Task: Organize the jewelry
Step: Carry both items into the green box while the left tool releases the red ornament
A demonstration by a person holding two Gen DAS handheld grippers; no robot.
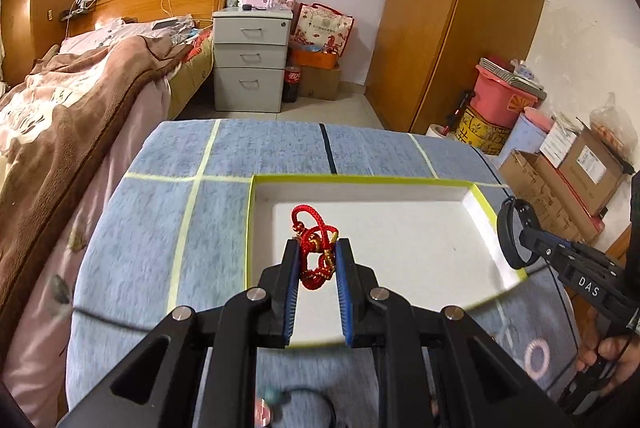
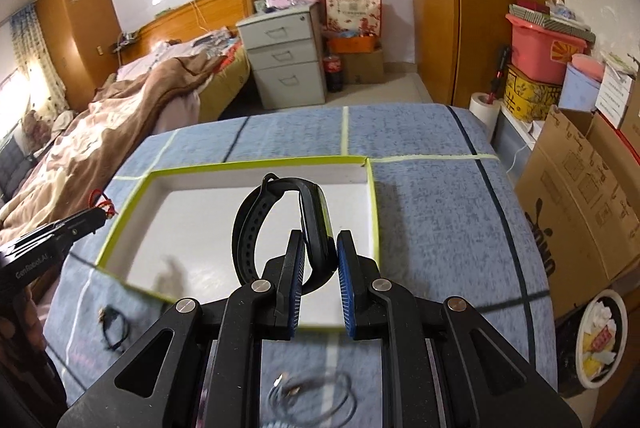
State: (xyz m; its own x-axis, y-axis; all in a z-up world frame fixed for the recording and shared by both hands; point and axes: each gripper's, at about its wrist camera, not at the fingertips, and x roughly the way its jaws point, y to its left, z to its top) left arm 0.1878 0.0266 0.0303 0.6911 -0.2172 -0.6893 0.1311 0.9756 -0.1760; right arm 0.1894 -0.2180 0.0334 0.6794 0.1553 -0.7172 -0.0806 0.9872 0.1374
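Left claw, red cord bracelet half-hidden.

A red cord bracelet with gold beads and a black watch band hang over the white tray (lime-green rim), which sits on blue cloth gridded with pale lines.

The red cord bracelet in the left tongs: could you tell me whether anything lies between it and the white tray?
Nothing visible does. The red cord bracelet is clamped in the left tongs over the tray, whose white floor looks bare beneath. The right tongs hold the black watch band off to the tray's right side.
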